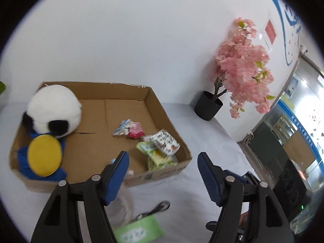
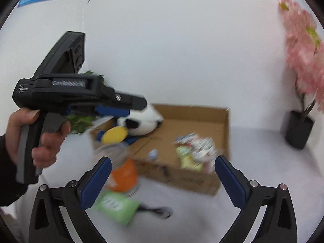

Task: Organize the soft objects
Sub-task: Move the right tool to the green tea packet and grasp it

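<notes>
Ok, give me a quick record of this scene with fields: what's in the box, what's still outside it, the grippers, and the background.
container: open cardboard box on a white table
in box, left end: panda plush with a yellow disc
in box, right end: several small packets
outside box: green packet, clear jar with orange contents, black cable
left gripper: open, nothing between the fingers
right gripper: open, nothing between the fingers
background: pink blossom tree in a black pot

Both views were taken from near above the bench, tilted down; the cardboard box (image 1: 97,121) (image 2: 182,141) was shared.
</notes>
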